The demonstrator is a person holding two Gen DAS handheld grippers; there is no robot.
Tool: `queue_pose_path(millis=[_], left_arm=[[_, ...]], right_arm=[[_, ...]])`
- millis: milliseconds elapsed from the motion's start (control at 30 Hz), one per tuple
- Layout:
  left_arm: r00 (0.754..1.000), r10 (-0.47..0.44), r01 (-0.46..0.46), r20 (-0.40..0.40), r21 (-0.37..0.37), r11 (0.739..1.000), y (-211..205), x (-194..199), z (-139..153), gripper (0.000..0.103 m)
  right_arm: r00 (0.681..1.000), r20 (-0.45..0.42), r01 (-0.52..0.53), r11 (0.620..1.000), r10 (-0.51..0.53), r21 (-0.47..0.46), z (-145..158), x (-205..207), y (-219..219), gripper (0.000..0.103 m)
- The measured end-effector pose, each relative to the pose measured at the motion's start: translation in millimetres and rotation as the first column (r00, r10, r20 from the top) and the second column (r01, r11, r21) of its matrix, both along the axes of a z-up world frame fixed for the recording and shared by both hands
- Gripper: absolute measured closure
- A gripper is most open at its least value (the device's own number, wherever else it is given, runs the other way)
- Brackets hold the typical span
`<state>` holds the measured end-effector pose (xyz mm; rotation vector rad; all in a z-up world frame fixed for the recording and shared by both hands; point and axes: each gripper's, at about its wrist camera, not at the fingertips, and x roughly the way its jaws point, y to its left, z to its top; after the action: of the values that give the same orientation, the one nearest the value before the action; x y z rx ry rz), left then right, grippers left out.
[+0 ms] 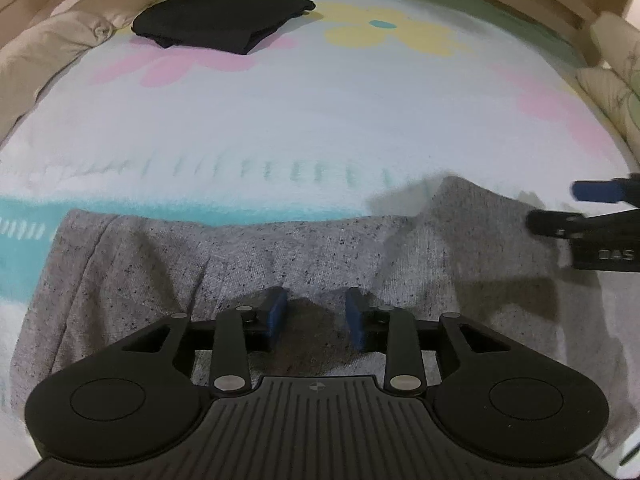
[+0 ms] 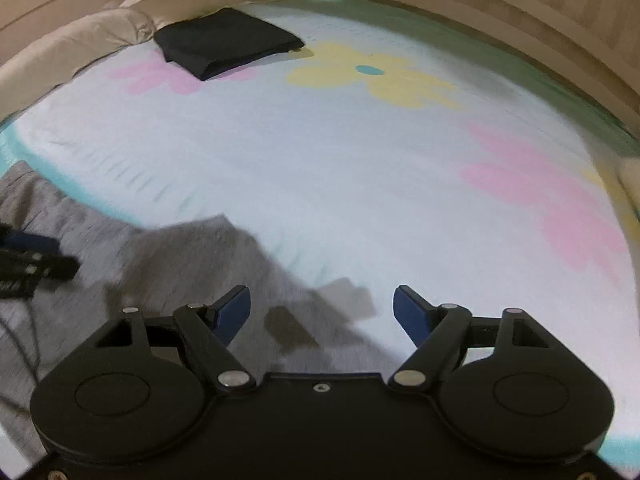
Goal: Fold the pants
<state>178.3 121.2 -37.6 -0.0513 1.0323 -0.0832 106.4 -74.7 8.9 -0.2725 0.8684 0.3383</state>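
Observation:
Grey speckled pants [image 1: 280, 248] lie rumpled across the near part of the bed. In the left wrist view my left gripper [image 1: 316, 314] hovers just over their middle. Its blue pads stand a short way apart, and only shadowed cloth shows beneath the gap. My right gripper [image 1: 576, 208] comes in from the right edge over a raised corner of the pants. In the right wrist view the right gripper [image 2: 322, 306] is wide open above the pants' edge [image 2: 192, 264], with nothing between its fingers. The left gripper [image 2: 48, 254] shows at the far left.
A white bed cover [image 1: 320, 120] with pink and yellow flowers stretches ahead. A folded black garment [image 1: 224, 20] [image 2: 228, 42] lies at the far left of it. Beige bedding [image 1: 40, 52] is bunched along the left, and a pillow [image 1: 616, 80] sits at the right.

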Motion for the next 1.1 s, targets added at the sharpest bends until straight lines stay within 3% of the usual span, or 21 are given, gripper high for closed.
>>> queue_pose_path(millis=[133, 167, 267, 300, 400, 500, 600, 633, 700, 800, 1100], left_arm=[[1.000, 0.003, -0.003, -0.003, -0.016, 1.000, 1.5, 0.9, 0.1, 0.070], [1.000, 0.003, -0.003, -0.002, -0.016, 1.000, 1.4, 0.2, 0.1, 0.070], [1.000, 0.005, -0.005, -0.001, -0.019, 1.000, 1.4, 3.0, -0.9, 0.069], [1.000, 0.006, -0.006, -0.003, -0.025, 1.000, 3.3, 3.5, -0.8, 0.070], [0.999, 0.049, -0.050, -0.008, -0.081, 0.995, 12.3, 5.1, 0.1, 0.070], [0.995, 0.097, -0.099, -0.017, -0.132, 0.986, 18.8, 6.0, 0.6, 0.070], [0.996, 0.084, -0.085, -0.014, -0.114, 0.990, 16.1, 6.9, 0.1, 0.070], [0.996, 0.083, -0.084, -0.009, -0.111, 0.990, 15.3, 6.1, 1.2, 0.070], [0.996, 0.089, -0.089, -0.008, -0.121, 0.989, 15.5, 3.0, 5.4, 0.070], [0.997, 0.075, -0.074, -0.002, -0.127, 0.989, 16.5, -6.7, 14.8, 0.070], [0.999, -0.005, -0.002, -0.037, -0.192, 0.981, 26.9, -71.0, 33.9, 0.070]], right_arm=[[0.998, -0.045, -0.050, 0.999, 0.050, 0.000, -10.1, 13.0, 1.8, 0.025], [0.997, -0.053, -0.058, 0.998, 0.058, -0.005, -12.1, 15.1, 3.1, 0.031], [0.991, -0.111, -0.083, 0.996, 0.078, -0.037, -21.3, 26.2, 12.5, 0.094], [0.990, -0.126, -0.067, 0.997, 0.062, -0.040, -21.8, 24.1, 10.6, 0.099], [0.992, -0.116, -0.047, 0.999, 0.046, -0.004, -17.8, 10.1, -3.2, 0.099], [0.990, -0.142, 0.001, 1.000, -0.006, -0.031, -26.8, 7.1, -12.7, 0.099], [0.989, -0.145, 0.024, 0.999, -0.027, -0.023, -28.9, 5.0, -19.4, 0.099], [0.988, -0.152, 0.038, 0.999, -0.038, -0.004, -25.2, 5.7, -22.1, 0.097], [0.983, -0.170, 0.080, 0.996, -0.071, 0.047, -15.8, 5.0, -29.8, 0.076], [0.983, -0.156, 0.110, 0.989, -0.093, 0.103, -0.4, -15.6, -39.2, 0.054], [0.989, -0.144, -0.014, 1.000, 0.018, 0.028, -0.8, -110.7, -25.9, 0.052]])
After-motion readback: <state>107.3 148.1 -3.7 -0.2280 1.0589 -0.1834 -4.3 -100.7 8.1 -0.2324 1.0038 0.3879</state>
